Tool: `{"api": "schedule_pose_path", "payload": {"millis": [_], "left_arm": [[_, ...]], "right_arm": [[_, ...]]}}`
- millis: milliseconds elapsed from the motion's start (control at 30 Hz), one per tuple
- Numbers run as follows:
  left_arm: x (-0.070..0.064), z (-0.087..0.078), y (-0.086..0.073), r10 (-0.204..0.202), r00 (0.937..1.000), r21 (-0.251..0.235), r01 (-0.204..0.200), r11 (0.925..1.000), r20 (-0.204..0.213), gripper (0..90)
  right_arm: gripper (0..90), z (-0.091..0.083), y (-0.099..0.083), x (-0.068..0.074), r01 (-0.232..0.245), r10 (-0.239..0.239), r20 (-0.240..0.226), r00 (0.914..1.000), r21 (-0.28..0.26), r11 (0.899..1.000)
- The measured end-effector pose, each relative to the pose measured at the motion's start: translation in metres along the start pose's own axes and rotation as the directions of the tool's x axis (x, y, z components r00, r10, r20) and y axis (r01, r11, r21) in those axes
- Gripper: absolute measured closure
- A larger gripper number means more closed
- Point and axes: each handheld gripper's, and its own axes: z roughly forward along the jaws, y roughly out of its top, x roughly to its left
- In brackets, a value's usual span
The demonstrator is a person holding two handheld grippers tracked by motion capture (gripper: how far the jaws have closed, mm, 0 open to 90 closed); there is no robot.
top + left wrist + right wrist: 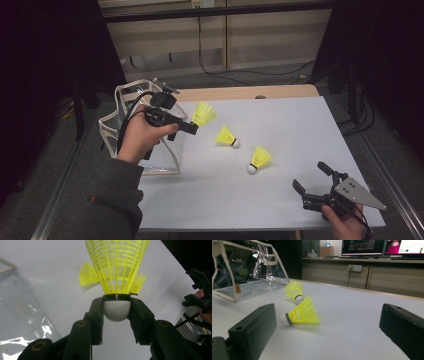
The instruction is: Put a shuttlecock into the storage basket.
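My left gripper (192, 126) is clamped on the white cork of a yellow shuttlecock (204, 113), skirt pointing away along the jaw line, held up off the table. The clear bag (116, 131) stands just behind and beside that hand, so I judge the next move a short swing back toward its opening, cork leading. My right gripper (312, 181) sits wide apart and empty, near the table's front edge. From it, 2 more shuttlecocks lie ahead: the nearer one (303, 312) on its side with its cork to my left, the farther one (294, 291) beyond. White tabletop (280, 130); cabinets and monitors behind.
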Motion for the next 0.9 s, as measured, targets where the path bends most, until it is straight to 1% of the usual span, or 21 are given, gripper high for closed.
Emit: {"api": "schedule_pose_path", "payload": {"millis": [33,367,733,833,900], "left_arm": [[0.001,-0.001,0.001,0.000,1.0000,-0.003,0.000,1.0000,-0.005,64.9],[0.004,-0.006,0.005,-0.007,0.9999,-0.007,0.007,1.0000,-0.011,64.9],[0.007,-0.010,0.009,-0.017,0.9995,-0.013,0.017,0.9998,-0.028,64.9],[0.009,-0.011,0.010,-0.030,0.9991,-0.022,0.029,0.9993,-0.031,64.9],[0.011,-0.012,0.011,-0.031,0.9989,-0.024,0.030,0.9992,-0.035,64.9]], "right_arm": [[0.9,0.000,0.000,0.000,0.000,0.000,0.000,1.0000,0.000,1.000],[0.9,0.000,0.000,0.000,0.003,-0.003,-0.002,1.0000,-0.001,1.000],[0.9,0.000,0.000,-0.001,-0.007,0.007,-0.001,1.0000,-0.004,1.000],[0.9,0.000,0.000,-0.001,-0.007,0.007,0.000,1.0000,-0.005,1.000],[0.8,0.000,0.000,-0.001,-0.008,0.008,-0.001,1.0000,-0.004,1.000]]}}
